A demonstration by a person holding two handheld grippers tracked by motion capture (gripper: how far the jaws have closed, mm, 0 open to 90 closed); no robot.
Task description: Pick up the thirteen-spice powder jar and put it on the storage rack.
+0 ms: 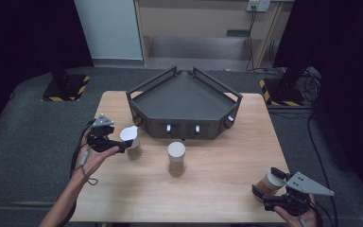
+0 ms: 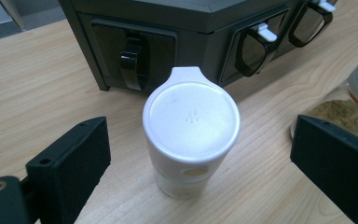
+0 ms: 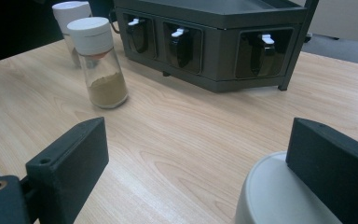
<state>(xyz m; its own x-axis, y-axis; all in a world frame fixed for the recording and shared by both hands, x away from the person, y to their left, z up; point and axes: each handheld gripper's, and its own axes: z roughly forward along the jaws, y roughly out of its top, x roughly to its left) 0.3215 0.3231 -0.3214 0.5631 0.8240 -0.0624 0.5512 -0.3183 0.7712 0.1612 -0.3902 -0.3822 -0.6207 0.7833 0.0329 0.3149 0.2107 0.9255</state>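
Open left tongs (image 2: 200, 163) around white-lidded jar (image 2: 191, 135), before dark rack (image 2: 205, 28).

A lab: black curtains (image 1: 23, 38), hazard-taped stand bases (image 1: 66, 87), trailing cables (image 1: 312, 137).

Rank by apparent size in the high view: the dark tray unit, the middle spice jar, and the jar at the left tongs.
1. Dark tray unit, by far the largest.
2. and 3. Middle spice jar and the jar at the left tongs look about alike; the hand partly covers the left one, so no ranking between them.
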